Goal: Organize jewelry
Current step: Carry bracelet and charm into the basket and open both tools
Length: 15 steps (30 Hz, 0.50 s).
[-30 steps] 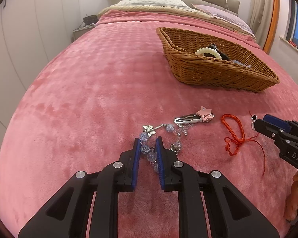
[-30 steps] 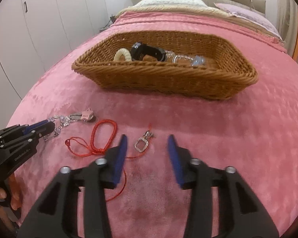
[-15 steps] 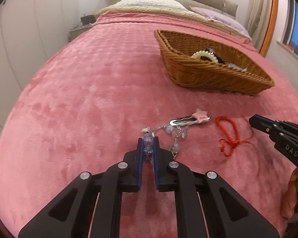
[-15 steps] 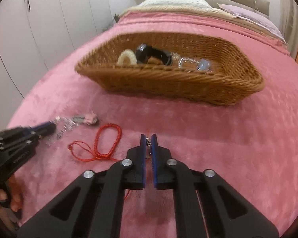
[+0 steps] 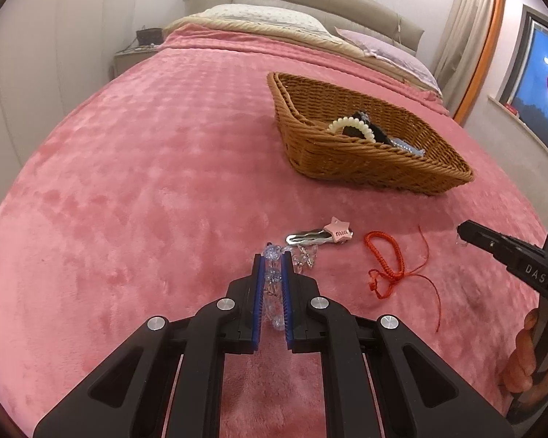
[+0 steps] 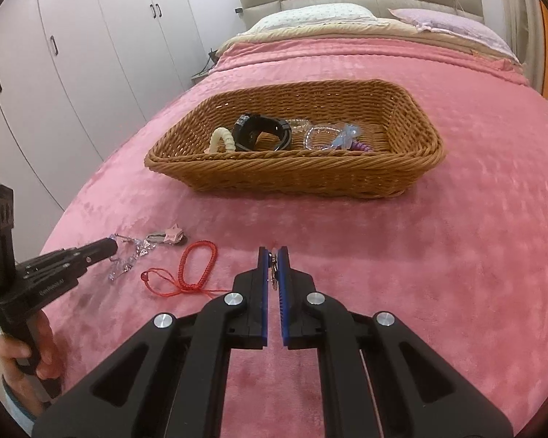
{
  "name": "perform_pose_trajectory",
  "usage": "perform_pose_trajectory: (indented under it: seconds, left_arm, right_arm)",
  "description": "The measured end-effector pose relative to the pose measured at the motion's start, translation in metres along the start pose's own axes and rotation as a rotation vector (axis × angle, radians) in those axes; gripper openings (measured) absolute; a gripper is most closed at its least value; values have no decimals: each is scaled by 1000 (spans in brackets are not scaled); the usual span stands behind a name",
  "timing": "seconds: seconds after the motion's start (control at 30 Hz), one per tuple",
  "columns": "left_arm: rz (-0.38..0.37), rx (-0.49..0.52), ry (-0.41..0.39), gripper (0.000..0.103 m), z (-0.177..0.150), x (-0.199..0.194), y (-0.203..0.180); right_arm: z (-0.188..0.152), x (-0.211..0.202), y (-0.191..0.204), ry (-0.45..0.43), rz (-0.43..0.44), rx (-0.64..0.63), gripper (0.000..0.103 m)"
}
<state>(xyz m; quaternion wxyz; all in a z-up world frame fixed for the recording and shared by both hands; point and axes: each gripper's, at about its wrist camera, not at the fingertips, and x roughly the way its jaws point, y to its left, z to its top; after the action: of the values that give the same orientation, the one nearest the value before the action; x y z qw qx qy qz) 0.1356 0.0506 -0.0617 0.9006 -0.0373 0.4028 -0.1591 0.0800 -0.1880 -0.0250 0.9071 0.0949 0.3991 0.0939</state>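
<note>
My left gripper point(image 5: 272, 259) is shut on a clear blue beaded bracelet point(image 5: 273, 277), lifted slightly off the pink blanket; its loose end hangs in the right wrist view point(image 6: 128, 261). My right gripper point(image 6: 273, 253) is shut on a small silver pendant point(image 6: 273, 273). A red cord bracelet point(image 5: 387, 259) and a silver hair clip with a pink star point(image 5: 319, 235) lie on the blanket between the grippers. A wicker basket point(image 6: 296, 179) beyond them holds a cream bracelet point(image 6: 224, 138), a black watch point(image 6: 261, 131) and clear beaded pieces.
The pink blanket point(image 5: 146, 182) covers the whole bed. Pillows and a headboard stand at the far end. White wardrobes point(image 6: 73, 54) line the left side. A nightstand point(image 5: 135, 54) sits by the bed head.
Both grippers have closed on their pieces and risen. The left lifted the beaded bracelet off the blanket; the right, open a second ago, now pinches the pendant and sits higher.
</note>
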Motion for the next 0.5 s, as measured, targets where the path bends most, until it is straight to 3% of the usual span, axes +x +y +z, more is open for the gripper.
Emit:
perform_pose_trajectory:
  seconds: [0.17, 0.5]
  left_arm:
    - [-20, 3, -24, 7, 2, -5, 3]
    - [-229, -23, -207, 7, 12, -54, -1]
  right_arm:
    - [-3, -12, -3, -20, 14, 12, 4]
    - [12, -53, -3, -102, 0, -18, 4]
